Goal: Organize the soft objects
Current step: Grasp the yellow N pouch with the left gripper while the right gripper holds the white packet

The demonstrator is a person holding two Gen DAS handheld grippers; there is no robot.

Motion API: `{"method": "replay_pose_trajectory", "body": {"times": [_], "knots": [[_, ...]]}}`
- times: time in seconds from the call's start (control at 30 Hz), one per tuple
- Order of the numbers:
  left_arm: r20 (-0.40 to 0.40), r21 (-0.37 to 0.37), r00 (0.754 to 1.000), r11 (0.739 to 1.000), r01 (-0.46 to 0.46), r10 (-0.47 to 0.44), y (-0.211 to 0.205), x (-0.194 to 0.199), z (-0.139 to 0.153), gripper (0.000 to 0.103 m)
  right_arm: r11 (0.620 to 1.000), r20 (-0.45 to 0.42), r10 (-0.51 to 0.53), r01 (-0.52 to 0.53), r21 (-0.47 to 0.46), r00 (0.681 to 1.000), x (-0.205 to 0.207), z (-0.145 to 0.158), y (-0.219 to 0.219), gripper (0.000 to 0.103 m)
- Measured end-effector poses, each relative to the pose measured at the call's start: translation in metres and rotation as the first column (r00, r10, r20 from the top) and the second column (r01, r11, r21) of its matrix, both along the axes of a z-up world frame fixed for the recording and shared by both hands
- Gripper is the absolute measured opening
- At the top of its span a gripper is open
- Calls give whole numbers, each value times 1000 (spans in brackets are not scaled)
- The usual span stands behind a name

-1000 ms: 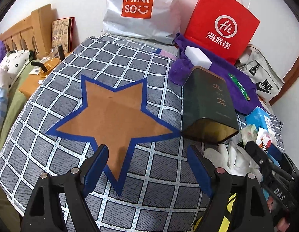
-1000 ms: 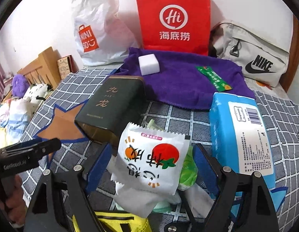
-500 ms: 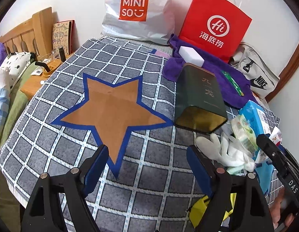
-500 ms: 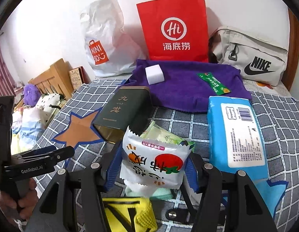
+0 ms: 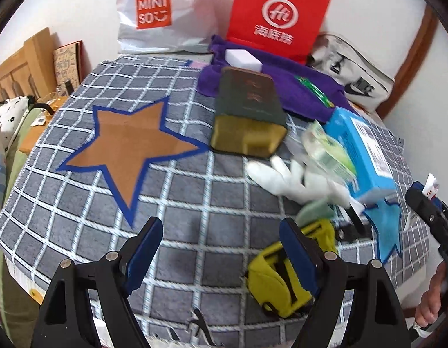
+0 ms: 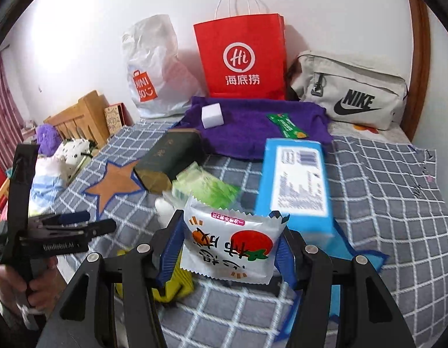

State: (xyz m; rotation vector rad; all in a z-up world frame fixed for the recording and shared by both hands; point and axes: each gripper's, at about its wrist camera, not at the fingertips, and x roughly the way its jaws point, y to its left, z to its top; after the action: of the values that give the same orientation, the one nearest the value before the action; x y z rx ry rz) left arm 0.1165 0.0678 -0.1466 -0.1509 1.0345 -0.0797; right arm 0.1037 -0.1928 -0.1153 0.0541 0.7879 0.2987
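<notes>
Two right fingers (image 6: 177,249) clamped on snack packet (image 6: 229,245), left fingers (image 5: 145,249) apart, holding nothing

- The left gripper (image 5: 221,249) hangs over the grey checked cloth (image 5: 195,197), its blue-padded fingers (image 5: 144,249) spread wide with nothing between them.
- A brown star with a blue border (image 5: 128,142) lies on the cloth ahead and to the left.
- A dark green tin (image 5: 248,116) lies on its side just right of the star, its gold end facing the camera.
- A white glove (image 5: 290,179) lies near the tin, beside a green packet (image 5: 328,153) and a blue tissue pack (image 5: 366,153).
- A yellow pouch (image 5: 273,278) sits partly behind the right finger.
- The right gripper (image 5: 427,214) shows at the right edge.
- A purple towel (image 5: 285,75), a red paper bag (image 5: 276,20) and a white Miniso bag (image 5: 160,14) stand at the back.
</notes>
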Motion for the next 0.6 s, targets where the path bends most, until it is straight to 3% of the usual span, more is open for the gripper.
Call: {"method": "replay_pose_trajectory", "body": {"times": [0.27, 0.6], "knots": [[-17, 10, 998, 998, 55, -55, -22, -20, -6, 81, 1000, -83, -16, 16, 0, 996, -21, -26, -30, 57], [-39, 16, 994, 994, 106, -106, -39, -27, -19, 80, 998, -108, -70, 71, -1, 992, -26, -45, -50, 57]]}}
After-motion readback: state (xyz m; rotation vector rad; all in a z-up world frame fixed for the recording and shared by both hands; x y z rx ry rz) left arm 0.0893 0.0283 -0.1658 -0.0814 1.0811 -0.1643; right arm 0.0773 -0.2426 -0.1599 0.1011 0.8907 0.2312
